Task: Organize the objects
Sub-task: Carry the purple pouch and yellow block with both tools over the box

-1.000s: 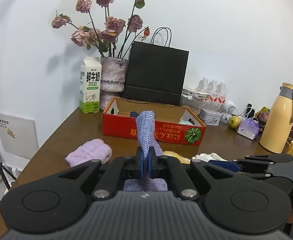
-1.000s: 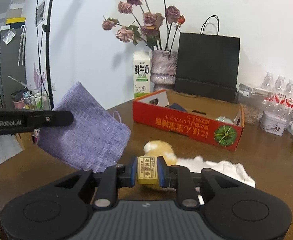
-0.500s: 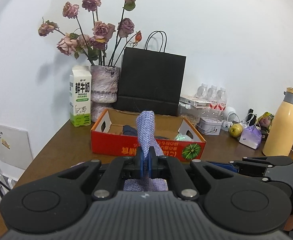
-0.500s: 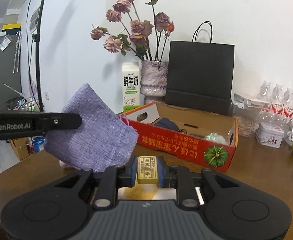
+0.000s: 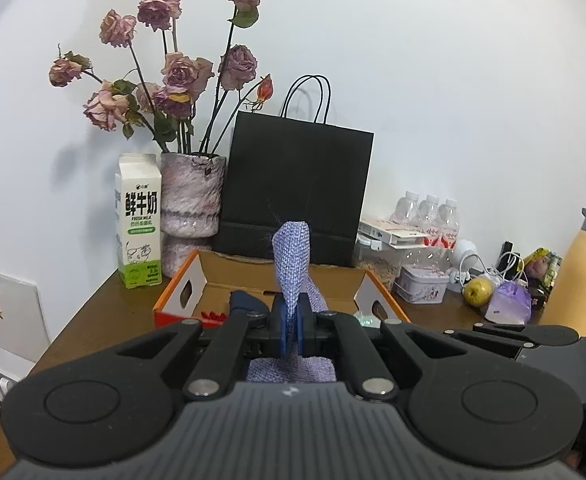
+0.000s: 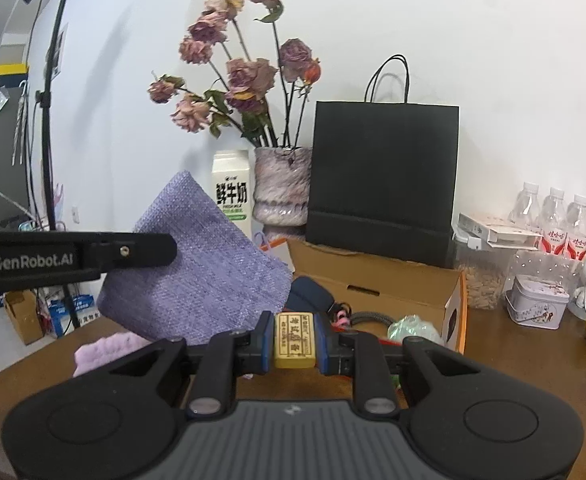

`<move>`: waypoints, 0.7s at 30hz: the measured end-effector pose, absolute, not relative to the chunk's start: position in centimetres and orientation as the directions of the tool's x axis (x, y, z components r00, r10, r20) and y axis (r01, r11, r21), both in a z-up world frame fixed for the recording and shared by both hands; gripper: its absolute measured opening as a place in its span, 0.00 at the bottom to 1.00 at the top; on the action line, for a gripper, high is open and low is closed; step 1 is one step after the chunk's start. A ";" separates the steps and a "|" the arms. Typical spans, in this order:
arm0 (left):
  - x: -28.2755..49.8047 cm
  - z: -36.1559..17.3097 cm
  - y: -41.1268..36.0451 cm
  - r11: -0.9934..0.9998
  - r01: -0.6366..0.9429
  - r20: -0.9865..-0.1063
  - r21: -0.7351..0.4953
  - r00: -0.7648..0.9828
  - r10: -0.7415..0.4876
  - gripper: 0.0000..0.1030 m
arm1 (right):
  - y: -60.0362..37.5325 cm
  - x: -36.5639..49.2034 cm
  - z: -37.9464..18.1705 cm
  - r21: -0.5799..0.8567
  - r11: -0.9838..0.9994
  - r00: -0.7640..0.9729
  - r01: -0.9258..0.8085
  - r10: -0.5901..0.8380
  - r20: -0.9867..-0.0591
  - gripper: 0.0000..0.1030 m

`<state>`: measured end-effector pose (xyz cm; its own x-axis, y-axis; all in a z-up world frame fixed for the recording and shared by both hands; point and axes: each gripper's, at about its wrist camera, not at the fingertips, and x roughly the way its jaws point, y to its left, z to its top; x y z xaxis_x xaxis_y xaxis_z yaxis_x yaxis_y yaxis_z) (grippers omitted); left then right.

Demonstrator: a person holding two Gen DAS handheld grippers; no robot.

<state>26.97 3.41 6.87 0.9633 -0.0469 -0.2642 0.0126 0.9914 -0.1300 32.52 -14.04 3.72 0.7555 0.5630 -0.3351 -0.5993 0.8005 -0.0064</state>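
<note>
My left gripper (image 5: 291, 326) is shut on a purple woven cloth pouch (image 5: 292, 264), held up just in front of the red cardboard box (image 5: 181, 296). The pouch also shows in the right wrist view (image 6: 209, 264), hanging from the left gripper's finger. My right gripper (image 6: 294, 342) is shut on a small yellow block (image 6: 294, 339) with printed characters, held over the near edge of the box (image 6: 455, 304). Inside the box lie a dark blue item (image 6: 307, 294), a green bundle (image 6: 411, 328) and cords.
A milk carton (image 5: 138, 232), a vase of dried roses (image 5: 191, 200) and a black paper bag (image 5: 297, 192) stand behind the box. Water bottles (image 5: 429, 216), a tin (image 5: 423, 284), a pear (image 5: 477, 291) and a yellow thermos (image 5: 585, 268) are right. A lilac fluffy cloth (image 6: 105, 354) lies on the table.
Both grippers have risen and moved forward toward the box with their loads; the box interior now shows from above. The plush toy and white cloth have dropped out of view.
</note>
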 end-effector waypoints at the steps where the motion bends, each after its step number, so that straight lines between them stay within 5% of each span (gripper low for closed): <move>1: 27.4 6.9 3.3 0.992 0.012 -0.261 -0.129 0.964 -0.045 0.05 | -14.0 32.9 3.7 -0.007 0.801 0.756 -0.599 0.562 -0.336 0.19; 21: 34.7 7.6 3.5 0.990 -0.007 -0.239 -0.140 0.971 -0.027 0.05 | -13.1 39.4 4.2 -0.019 0.817 0.779 -0.577 0.543 -0.314 0.19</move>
